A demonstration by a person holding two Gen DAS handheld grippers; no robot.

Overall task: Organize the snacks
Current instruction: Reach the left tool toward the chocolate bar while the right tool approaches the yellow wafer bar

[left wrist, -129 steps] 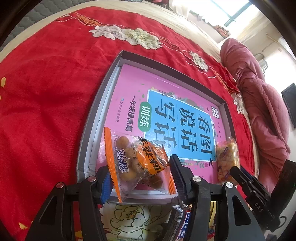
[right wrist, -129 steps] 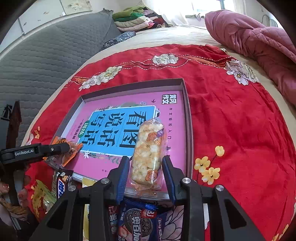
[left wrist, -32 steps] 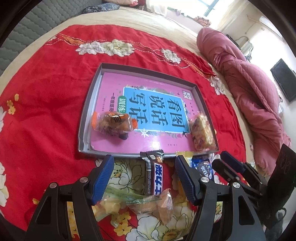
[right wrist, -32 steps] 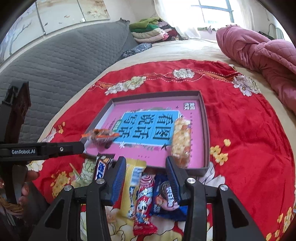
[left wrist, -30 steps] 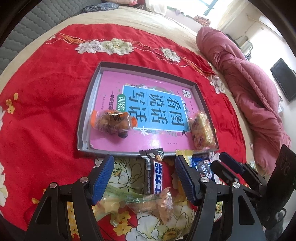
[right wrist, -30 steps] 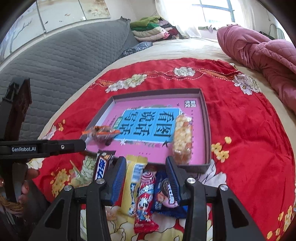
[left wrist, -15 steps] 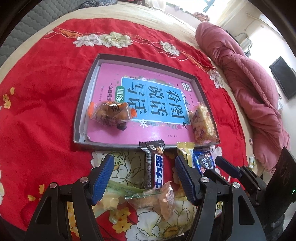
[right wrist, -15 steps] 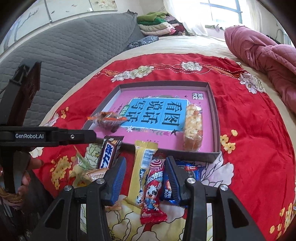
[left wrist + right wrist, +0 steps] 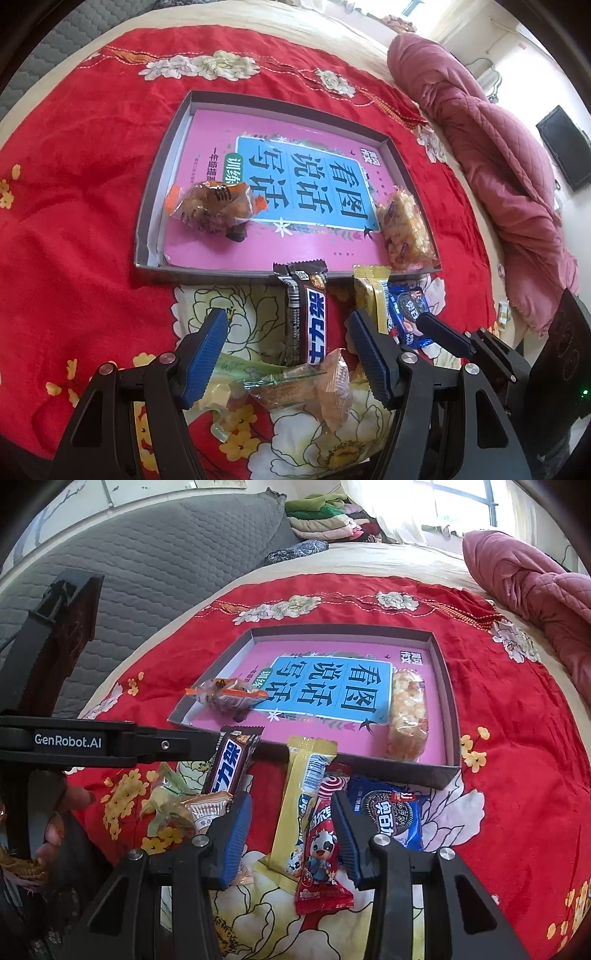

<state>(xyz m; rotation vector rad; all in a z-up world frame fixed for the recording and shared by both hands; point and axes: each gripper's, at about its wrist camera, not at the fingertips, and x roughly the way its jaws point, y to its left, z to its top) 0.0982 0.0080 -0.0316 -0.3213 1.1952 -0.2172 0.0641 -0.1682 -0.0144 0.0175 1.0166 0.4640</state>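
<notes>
Red blanket (image 9: 74, 206): 2 snacks inside tray (image 9: 147, 206).

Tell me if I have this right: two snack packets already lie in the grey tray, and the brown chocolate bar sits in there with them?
Not quite. The two packets, the orange one and the puffed-rice one, do lie in the grey tray, but the brown chocolate bar lies outside it on the red cloth, its end at the tray's near wall. The left wrist view shows this.

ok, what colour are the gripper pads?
Blue, ribbed pads on black fingers. Clearest in the right wrist view.
</notes>
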